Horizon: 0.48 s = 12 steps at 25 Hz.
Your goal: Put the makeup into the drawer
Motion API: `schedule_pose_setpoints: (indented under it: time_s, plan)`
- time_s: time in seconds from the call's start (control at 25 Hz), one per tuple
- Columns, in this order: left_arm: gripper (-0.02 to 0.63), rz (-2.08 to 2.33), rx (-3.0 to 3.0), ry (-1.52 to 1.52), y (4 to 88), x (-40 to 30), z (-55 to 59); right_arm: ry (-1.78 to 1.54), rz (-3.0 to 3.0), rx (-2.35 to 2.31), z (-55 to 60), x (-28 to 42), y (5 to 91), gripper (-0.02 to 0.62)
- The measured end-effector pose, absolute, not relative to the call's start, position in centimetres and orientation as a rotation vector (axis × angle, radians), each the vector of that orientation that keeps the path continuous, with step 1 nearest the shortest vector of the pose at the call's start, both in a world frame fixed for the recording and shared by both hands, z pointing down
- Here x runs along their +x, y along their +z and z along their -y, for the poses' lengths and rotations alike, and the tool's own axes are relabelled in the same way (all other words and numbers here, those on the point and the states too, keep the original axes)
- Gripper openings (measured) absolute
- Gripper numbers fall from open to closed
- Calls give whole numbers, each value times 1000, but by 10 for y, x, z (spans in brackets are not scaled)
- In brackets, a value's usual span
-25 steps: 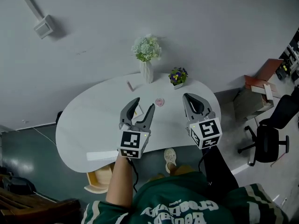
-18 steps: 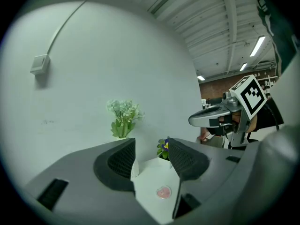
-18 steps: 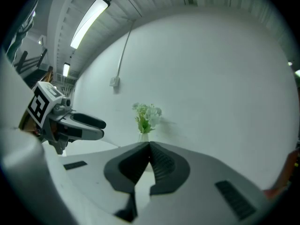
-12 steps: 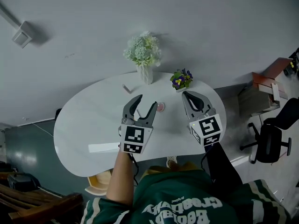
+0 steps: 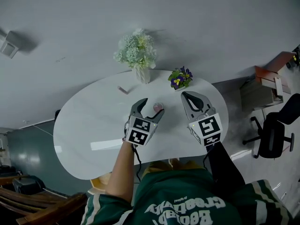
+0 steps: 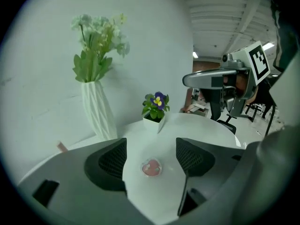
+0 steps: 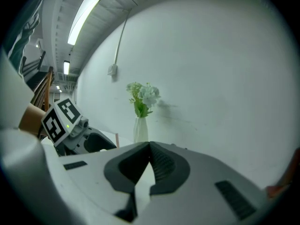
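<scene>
Work is only at its start, by the look of it. The left gripper (image 5: pixel 151 108), its jaws just spread wide and touching nothing, points at the pink makeup (image 6: pixel 151 167), which lies on the white table (image 5: pixel 84 125) just beyond its tips. The right gripper (image 5: pixel 186 95) is closed and empty. Grasping and stowing remain, and no drawer shows. Print on the green sweatshirt (image 5: pixel 187 205) is upside down and unreadable.

Shirt lettering (image 5: pixel 180 211) upside down, illegible
</scene>
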<state>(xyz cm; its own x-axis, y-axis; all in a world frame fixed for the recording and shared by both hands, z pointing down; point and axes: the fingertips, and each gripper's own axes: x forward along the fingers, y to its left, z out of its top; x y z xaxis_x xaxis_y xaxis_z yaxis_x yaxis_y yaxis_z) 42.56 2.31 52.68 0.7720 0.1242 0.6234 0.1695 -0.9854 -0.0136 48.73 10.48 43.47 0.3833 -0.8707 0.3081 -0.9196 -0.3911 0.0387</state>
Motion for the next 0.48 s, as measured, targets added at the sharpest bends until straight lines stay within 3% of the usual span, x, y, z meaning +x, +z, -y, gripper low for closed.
schedule_pose_setpoints:
  time_s: [0.48]
  plan:
    - [350, 276, -2776, -1468, 621, 436, -24, 419, 1561, 2464, -113, 506, 453, 5]
